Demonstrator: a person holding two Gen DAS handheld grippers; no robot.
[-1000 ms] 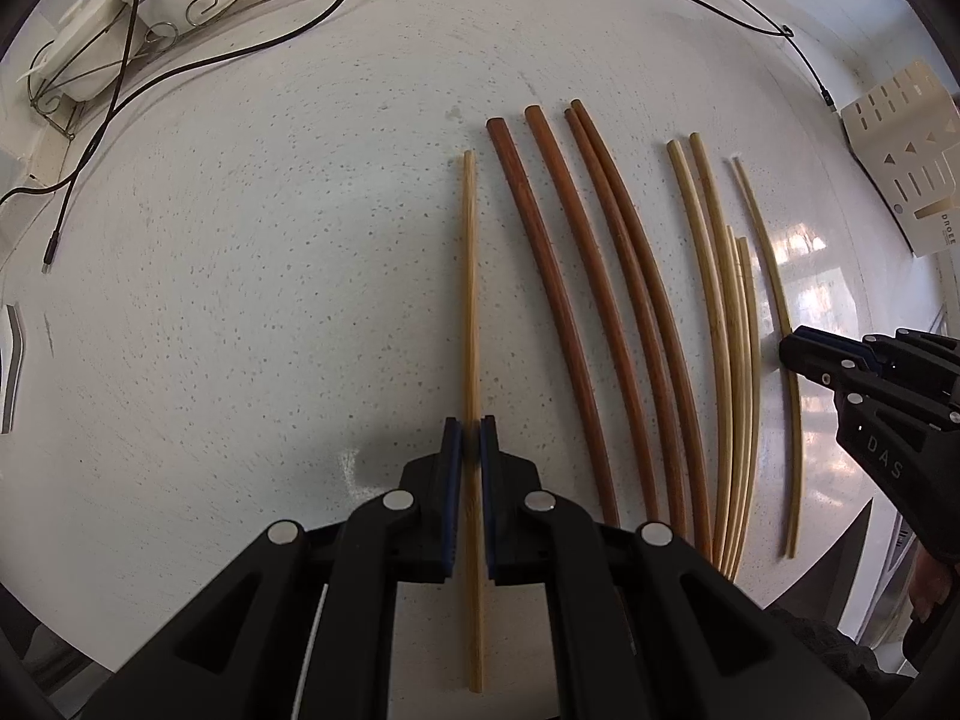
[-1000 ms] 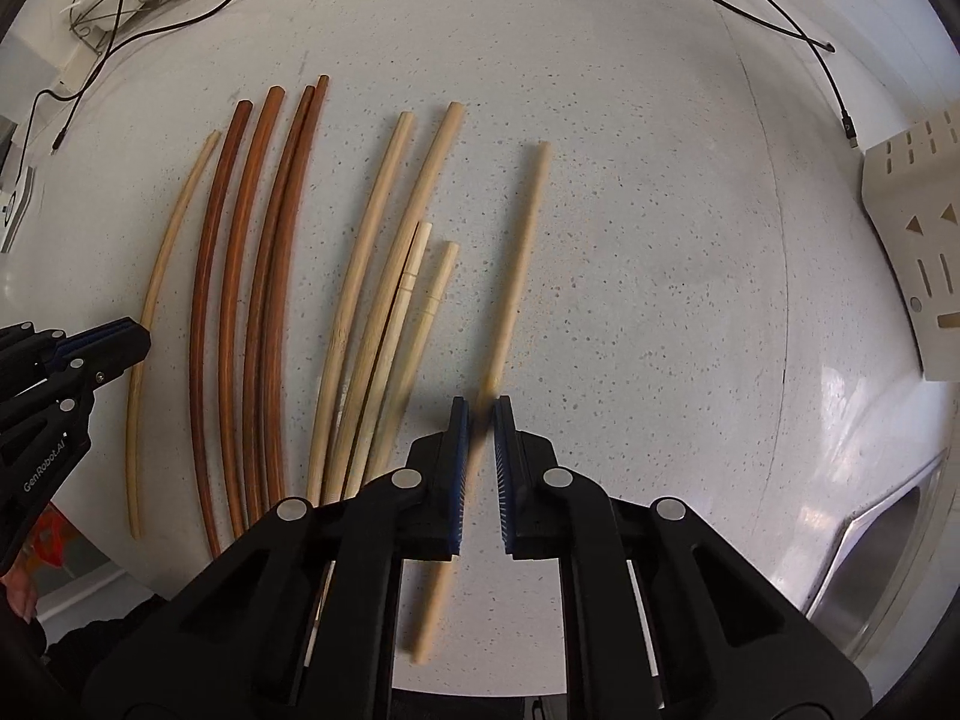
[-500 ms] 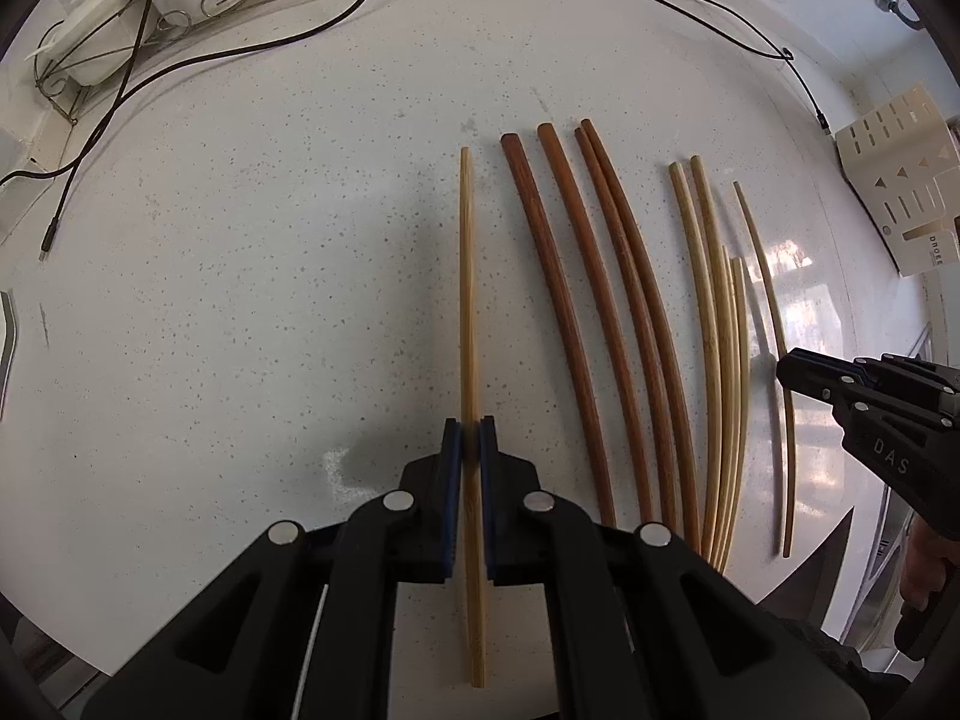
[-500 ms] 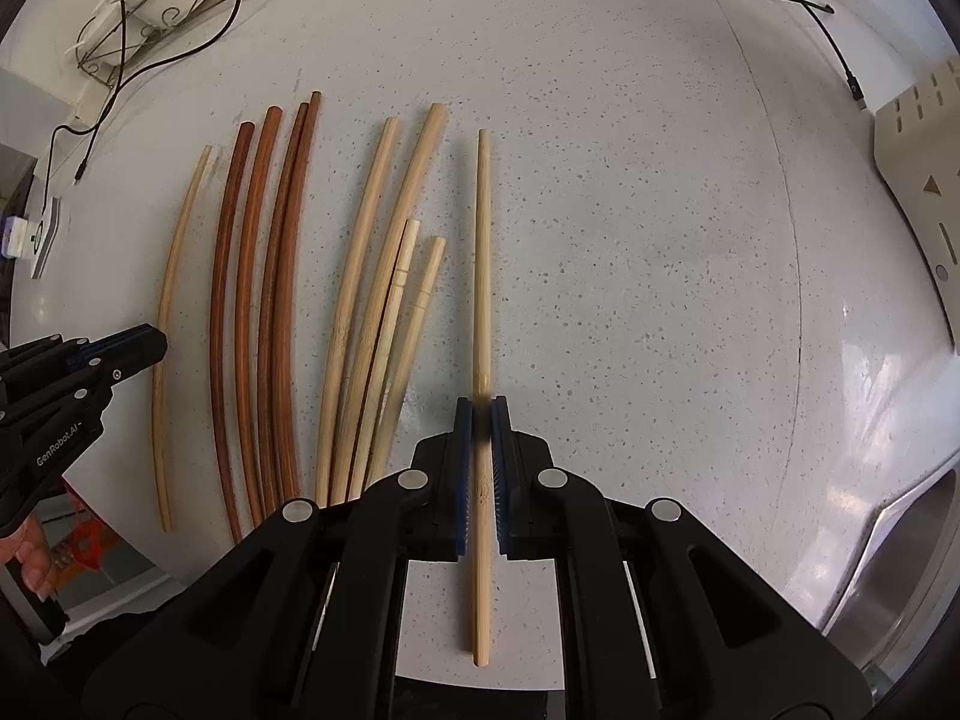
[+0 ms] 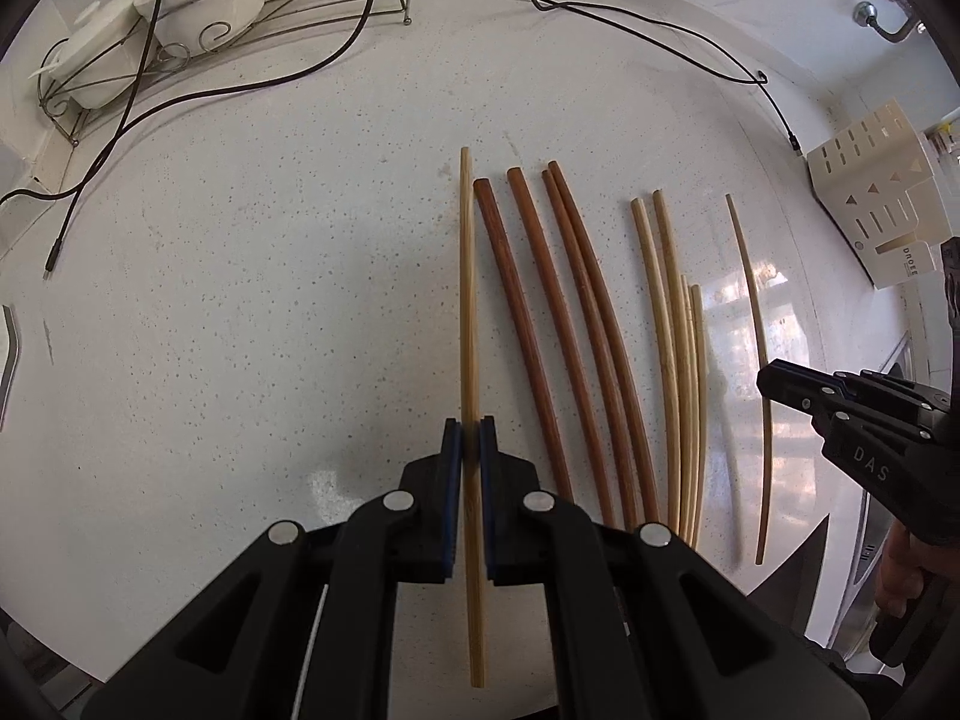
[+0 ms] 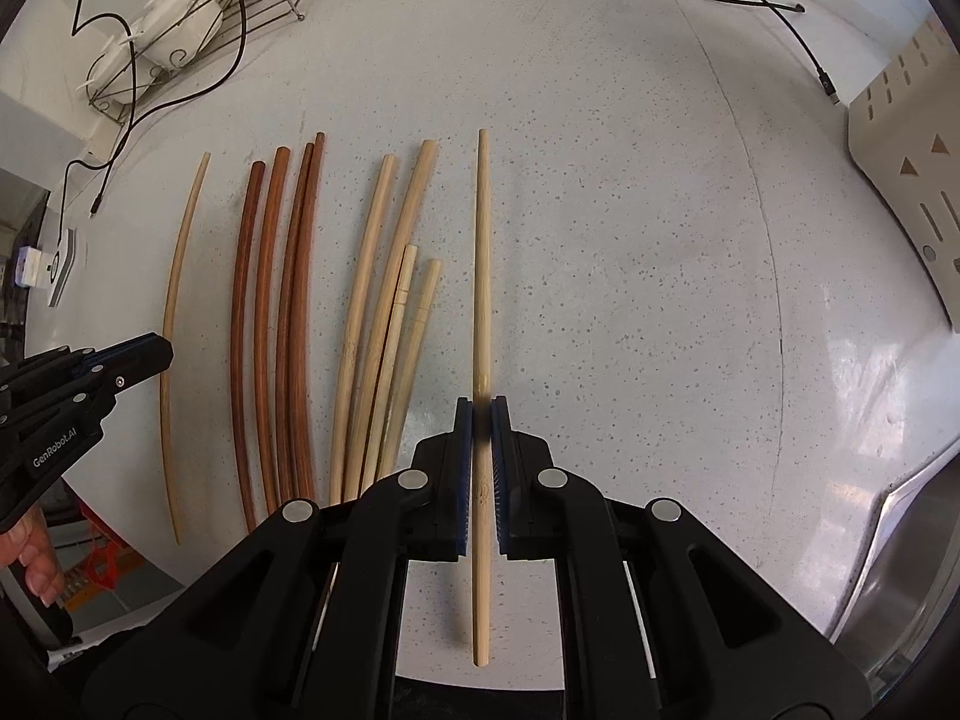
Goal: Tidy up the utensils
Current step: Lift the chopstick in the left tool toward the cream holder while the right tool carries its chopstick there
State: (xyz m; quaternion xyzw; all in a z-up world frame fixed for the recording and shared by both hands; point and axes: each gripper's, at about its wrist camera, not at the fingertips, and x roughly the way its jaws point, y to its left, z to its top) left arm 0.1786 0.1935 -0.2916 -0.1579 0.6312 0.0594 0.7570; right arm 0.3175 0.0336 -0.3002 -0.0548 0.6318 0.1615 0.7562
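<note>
My left gripper (image 5: 471, 438) is clamped on 1 pale chopstick (image 5: 467, 300); it has swung in tight beside the 4 dark brown chopsticks (image 5: 558, 330). My right gripper (image 6: 482, 420) pinches another pale chopstick (image 6: 482, 276), now straightened and parallel to the 4 light bamboo ones (image 6: 384, 324) lying on the white counter (image 6: 630, 300). Both sticks look lifted, so I judge pairing comes next.
</note>
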